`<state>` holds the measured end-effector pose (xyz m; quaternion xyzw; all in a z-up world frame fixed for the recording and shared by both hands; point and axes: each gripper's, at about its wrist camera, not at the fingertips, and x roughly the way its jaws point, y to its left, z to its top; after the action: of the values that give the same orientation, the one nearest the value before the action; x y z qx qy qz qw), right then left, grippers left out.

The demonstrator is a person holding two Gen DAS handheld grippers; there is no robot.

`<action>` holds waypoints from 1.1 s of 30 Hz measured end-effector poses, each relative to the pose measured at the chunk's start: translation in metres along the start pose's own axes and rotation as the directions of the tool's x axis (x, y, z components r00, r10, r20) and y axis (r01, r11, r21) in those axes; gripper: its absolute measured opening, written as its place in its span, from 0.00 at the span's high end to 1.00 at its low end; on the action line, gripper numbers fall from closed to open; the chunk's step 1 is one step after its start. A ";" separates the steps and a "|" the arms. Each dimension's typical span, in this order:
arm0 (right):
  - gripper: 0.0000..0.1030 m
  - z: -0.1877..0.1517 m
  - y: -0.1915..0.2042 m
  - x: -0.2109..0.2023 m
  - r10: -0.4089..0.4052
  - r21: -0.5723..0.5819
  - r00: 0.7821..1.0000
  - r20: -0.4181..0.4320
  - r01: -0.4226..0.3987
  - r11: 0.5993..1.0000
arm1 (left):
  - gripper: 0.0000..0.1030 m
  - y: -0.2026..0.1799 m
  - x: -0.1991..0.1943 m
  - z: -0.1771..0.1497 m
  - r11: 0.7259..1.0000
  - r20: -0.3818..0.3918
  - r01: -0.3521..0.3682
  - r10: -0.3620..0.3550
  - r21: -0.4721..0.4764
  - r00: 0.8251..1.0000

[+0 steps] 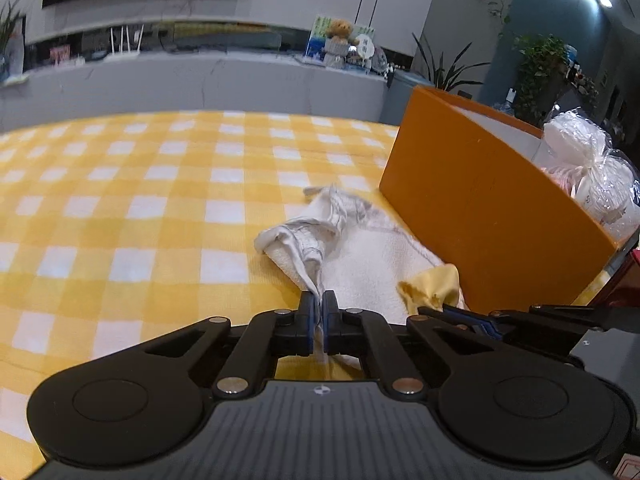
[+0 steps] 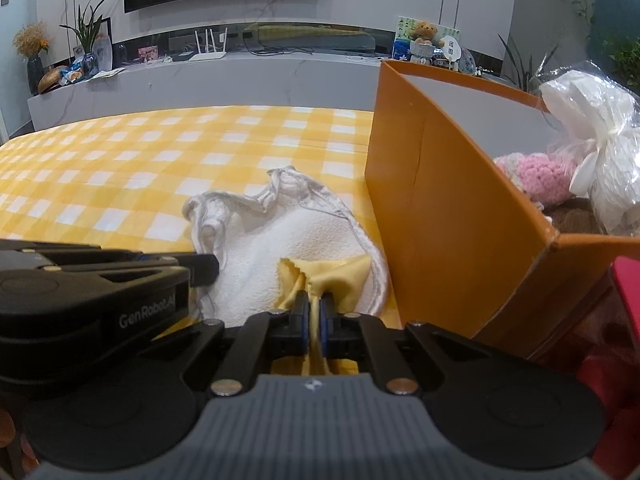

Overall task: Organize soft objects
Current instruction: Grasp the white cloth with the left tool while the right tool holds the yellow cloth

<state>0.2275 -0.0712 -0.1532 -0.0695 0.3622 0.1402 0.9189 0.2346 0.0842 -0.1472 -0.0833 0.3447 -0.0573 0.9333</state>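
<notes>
My left gripper (image 1: pixel 319 300) is clamped on one crumpled white terry towel (image 1: pixel 360 256), near on the yellow-checked cloth (image 1: pixel 120 200). My right gripper (image 2: pixel 314 304) pinches one small yellow cloth (image 2: pixel 332 276) lying on it. One orange cardboard box (image 2: pixel 440 220) sits right, holding one pink crochet toy (image 2: pixel 544 174).

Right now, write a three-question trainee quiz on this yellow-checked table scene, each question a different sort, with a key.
1. True or false: the left gripper is shut on the white terry towel.
2. What does the right gripper pinch? A) small yellow cloth B) pink crocheted toy C) clear plastic bag of white items
3. Fill in: the pink crocheted toy lies inside the tall orange ____.

Key: 1 true; 2 A; 3 box.
</notes>
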 end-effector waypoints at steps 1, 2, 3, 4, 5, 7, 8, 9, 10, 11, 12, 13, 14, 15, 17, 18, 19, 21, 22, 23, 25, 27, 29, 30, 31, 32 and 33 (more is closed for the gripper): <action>0.98 0.001 0.000 -0.002 0.001 0.005 1.000 0.001 -0.001 1.000 | 0.98 0.000 -0.002 0.001 1.000 0.010 -0.005 0.005 0.004 1.000; 0.98 0.003 0.000 -0.004 0.005 0.011 1.000 0.005 -0.005 1.000 | 0.98 0.000 -0.004 0.002 1.000 0.016 -0.005 0.005 0.001 1.000; 0.98 0.004 0.000 -0.007 0.011 0.014 1.000 0.010 -0.012 1.000 | 0.98 0.002 -0.006 0.004 1.000 0.016 -0.002 0.002 -0.007 1.000; 0.98 0.005 0.001 -0.011 0.018 0.010 1.000 0.015 -0.018 1.000 | 0.99 0.003 -0.008 0.004 1.000 0.014 -0.002 0.002 -0.015 1.000; 0.98 0.006 0.003 -0.015 0.024 0.001 1.000 0.020 -0.024 1.000 | 0.99 0.003 -0.012 0.004 1.000 0.011 -0.004 0.004 -0.024 1.000; 0.98 0.007 0.007 -0.024 0.039 -0.015 0.999 0.030 -0.038 0.999 | 0.99 0.005 -0.022 0.003 0.999 0.006 0.004 -0.004 -0.051 1.000; 0.98 0.007 0.008 -0.029 0.048 -0.020 0.998 0.034 -0.047 0.999 | 0.99 0.006 -0.030 0.001 0.998 0.008 0.007 -0.007 -0.058 1.000; 0.98 0.007 0.009 -0.035 0.057 -0.026 0.998 0.041 -0.056 0.998 | 0.99 0.007 -0.038 0.000 0.998 0.011 0.004 -0.003 -0.055 1.000; 0.98 0.006 0.010 -0.042 0.062 -0.036 0.997 0.049 -0.061 0.998 | 0.99 0.006 -0.047 -0.001 0.999 0.011 -0.009 0.009 -0.046 1.000; 0.98 0.004 0.011 -0.050 0.068 -0.045 0.996 0.060 -0.065 0.997 | 0.99 0.006 -0.053 -0.002 0.999 0.005 -0.021 0.021 -0.040 1.000; 0.98 0.002 0.012 -0.058 0.073 -0.055 0.995 0.072 -0.069 0.996 | 0.99 0.007 -0.059 -0.004 0.998 -0.001 -0.030 0.030 -0.046 1.000; 0.98 0.000 0.012 -0.067 0.078 -0.066 0.994 0.083 -0.073 0.995 | 0.99 0.008 -0.066 -0.006 0.997 -0.012 -0.035 0.034 -0.065 0.999; 0.98 -0.003 0.013 -0.076 0.083 -0.083 0.992 0.094 -0.076 0.994 | 0.99 0.011 -0.072 -0.009 0.995 -0.031 -0.038 0.035 -0.093 0.999; 0.98 -0.006 0.012 -0.084 0.087 -0.097 0.991 0.100 -0.077 0.992 | 0.99 0.012 -0.079 -0.011 0.992 -0.045 -0.035 0.029 -0.119 0.999; 0.97 -0.015 0.010 -0.099 0.099 -0.116 0.989 0.105 -0.087 0.989 | 0.99 0.012 -0.097 -0.021 0.990 -0.053 -0.019 0.012 -0.137 0.999; 0.97 -0.020 0.008 -0.106 0.106 -0.121 0.989 0.104 -0.093 0.988 | 0.99 0.011 -0.106 -0.026 0.990 -0.056 -0.015 0.008 -0.137 0.998; 0.97 -0.026 0.006 -0.111 0.111 -0.125 0.989 0.100 -0.098 0.987 | 0.99 0.010 -0.113 -0.030 0.990 -0.062 -0.005 -0.003 -0.139 0.998; 0.97 -0.038 0.003 -0.118 0.121 -0.113 0.989 0.084 -0.112 0.987 | 0.99 0.009 -0.125 -0.041 0.989 -0.081 0.031 -0.043 -0.148 0.996; 0.97 -0.043 0.002 -0.120 0.132 -0.100 0.989 0.073 -0.124 0.987 | 0.99 0.010 -0.129 -0.045 0.987 -0.093 0.044 -0.060 -0.157 0.994; 0.97 -0.048 0.001 -0.120 0.141 -0.089 0.988 0.059 -0.135 0.987 | 0.99 0.011 -0.130 -0.049 0.984 -0.098 0.056 -0.074 -0.168 0.992; 0.97 -0.054 0.003 -0.118 0.166 -0.072 0.986 0.032 -0.164 0.984 | 0.99 0.016 -0.131 -0.056 0.979 -0.100 0.067 -0.087 -0.190 0.991; 0.97 -0.060 0.006 -0.111 0.198 -0.073 0.980 -0.003 -0.198 0.978 | 0.98 0.020 -0.127 -0.057 0.975 -0.104 0.067 -0.091 -0.212 0.990; 0.97 -0.066 0.009 -0.105 0.205 -0.056 0.978 -0.034 -0.206 0.977 | 0.97 0.024 -0.121 -0.056 0.968 -0.114 0.080 -0.110 -0.236 0.987; 0.97 -0.068 0.009 -0.103 0.217 -0.040 0.975 -0.046 -0.219 0.975 | 0.94 0.025 -0.118 -0.056 0.966 -0.125 0.081 -0.115 -0.247 0.986; 0.97 -0.071 0.009 -0.100 0.222 -0.029 0.973 -0.058 -0.224 0.974 | 0.92 0.026 -0.116 -0.058 0.963 -0.129 0.073 -0.109 -0.258 0.986; 0.97 -0.074 0.008 -0.097 0.223 -0.025 0.972 -0.069 -0.225 0.974 | 0.83 0.026 -0.115 -0.059 0.961 -0.131 0.062 -0.100 -0.269 0.986; 0.97 -0.076 0.008 -0.095 0.227 -0.021 0.971 -0.075 -0.229 0.973 | 0.70 0.027 -0.114 -0.060 0.957 -0.133 0.060 -0.101 -0.284 0.986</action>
<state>0.1096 -0.1007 -0.1436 -0.0460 0.3986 0.2474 0.8819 0.1105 0.1226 -0.1252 -0.2238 0.4130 -0.0521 0.8813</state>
